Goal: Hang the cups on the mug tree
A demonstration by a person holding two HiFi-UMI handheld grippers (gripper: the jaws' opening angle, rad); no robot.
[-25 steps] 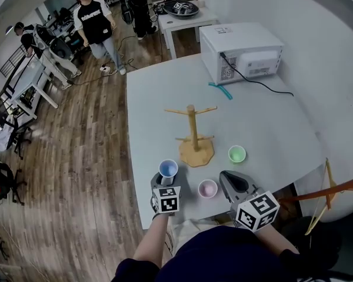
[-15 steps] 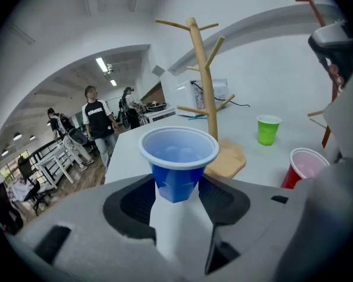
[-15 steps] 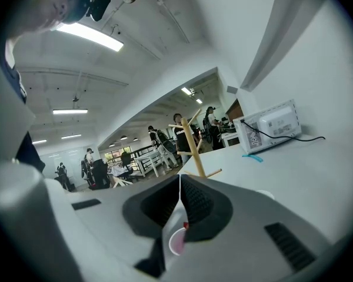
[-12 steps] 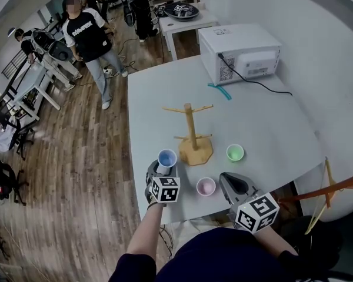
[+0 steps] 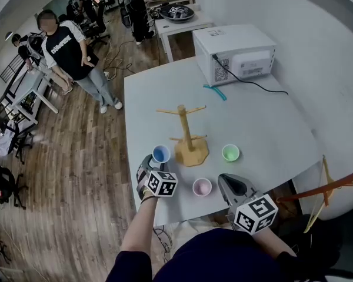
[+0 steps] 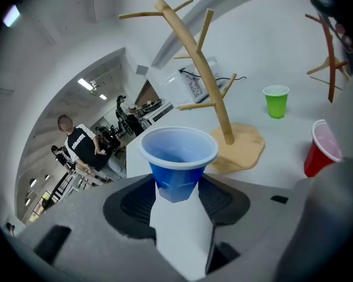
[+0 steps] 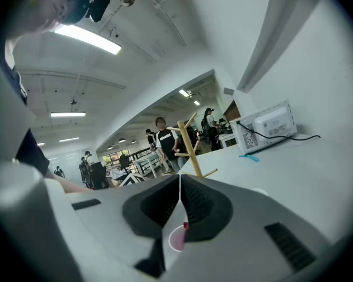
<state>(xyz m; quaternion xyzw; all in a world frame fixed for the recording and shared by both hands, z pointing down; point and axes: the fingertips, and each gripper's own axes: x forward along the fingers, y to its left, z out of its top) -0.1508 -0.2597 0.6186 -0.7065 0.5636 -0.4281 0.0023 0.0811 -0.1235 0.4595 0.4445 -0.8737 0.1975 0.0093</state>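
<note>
Your left gripper (image 6: 177, 188): tilted down, clamped on blue plastic cup (image 6: 178, 153), cup upright, near white table (image 5: 270, 128) left edge. Right gripper (image 7: 179, 200): near level, closed, empty.

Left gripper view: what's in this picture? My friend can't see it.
The left gripper holds a blue cup between its jaws. Behind it, on the white table, stand a wooden mug tree, a green cup and a red cup.

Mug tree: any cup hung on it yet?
No, the mug tree has bare pegs; the blue cup is in the left hand-held gripper.
</note>
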